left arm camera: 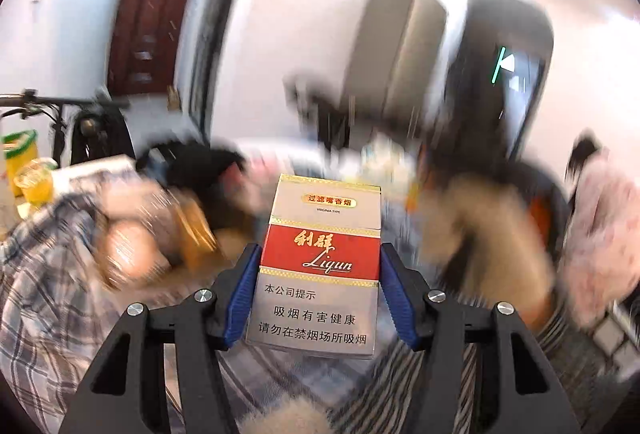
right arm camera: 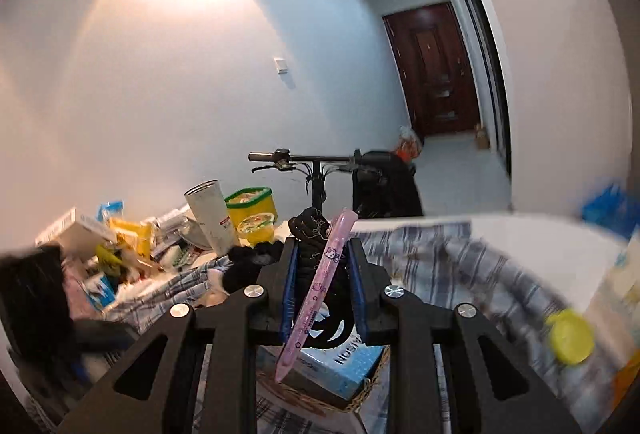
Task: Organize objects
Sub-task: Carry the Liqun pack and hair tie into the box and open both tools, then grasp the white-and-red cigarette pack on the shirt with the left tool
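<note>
Upright red-and-silver cigarette pack (left arm camera: 320, 266); tilted pink, probably plastic, pen (right arm camera: 316, 294).

A cigarette pack (left arm camera: 320, 266) sits between the left tool's (left arm camera: 320, 288) pads. A pen (right arm camera: 320, 286) slants between the right tool's (right arm camera: 323, 282); a tumbler (right arm camera: 212, 214) stands left of a tub (right arm camera: 252, 214).

Cigarette pack (left arm camera: 320, 266) red-silver, gold trim; pen (right arm camera: 320, 282) pink, printed; cloth (right arm camera: 440, 266) blue-white plaid.
</note>
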The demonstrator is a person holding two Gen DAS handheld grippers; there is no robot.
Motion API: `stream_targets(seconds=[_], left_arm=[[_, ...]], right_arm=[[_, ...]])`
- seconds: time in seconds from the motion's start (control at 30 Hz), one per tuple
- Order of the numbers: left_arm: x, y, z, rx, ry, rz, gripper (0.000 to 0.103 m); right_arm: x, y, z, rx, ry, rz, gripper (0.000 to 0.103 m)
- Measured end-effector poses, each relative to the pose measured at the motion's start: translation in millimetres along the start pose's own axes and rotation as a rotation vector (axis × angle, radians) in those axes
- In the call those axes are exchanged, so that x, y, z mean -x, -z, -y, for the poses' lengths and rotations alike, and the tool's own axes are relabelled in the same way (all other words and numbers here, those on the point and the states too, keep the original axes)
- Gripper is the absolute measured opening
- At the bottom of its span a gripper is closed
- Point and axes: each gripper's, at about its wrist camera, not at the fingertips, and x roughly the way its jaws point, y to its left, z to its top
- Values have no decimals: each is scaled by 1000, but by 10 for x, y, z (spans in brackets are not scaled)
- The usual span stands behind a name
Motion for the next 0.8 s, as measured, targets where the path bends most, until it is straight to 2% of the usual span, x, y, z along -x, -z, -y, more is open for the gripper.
stream_targets(seconds=[0.07,0.13,0.23,0.33,0.4,0.43,0.47,0.53,0.67,0.8], left_arm=[[222,-76,-156,69,1,108,61],[363,-132,-316,128,-38,180,61],[387,-177,-499,181,-85,193,61],[294,-178,-519,171,-153,183,61],[186,-163,-493,157,-181,174,61],[166,-165,-487,151,-193,172,61],[140,-156,-476,146,-197,172,61],[104,-146,-462,139,-208,177,61],[167,-149,-477,151,-207,209,61],[135,-138,-522,155,-220,185,61]], right_arm=[[-138,81,85,-31,12,-54,23],[-227,109,95,-27,-8,-86,23],[-314,129,6,13,-7,-99,23],[-381,161,-59,54,-3,-118,23],[-412,188,-82,75,13,-125,27],[-415,200,-73,75,19,-131,41],[-419,213,-66,69,26,-135,71],[-391,225,-61,45,28,-124,97],[-253,219,-45,12,5,-60,97],[-133,216,22,-35,10,-14,98]])
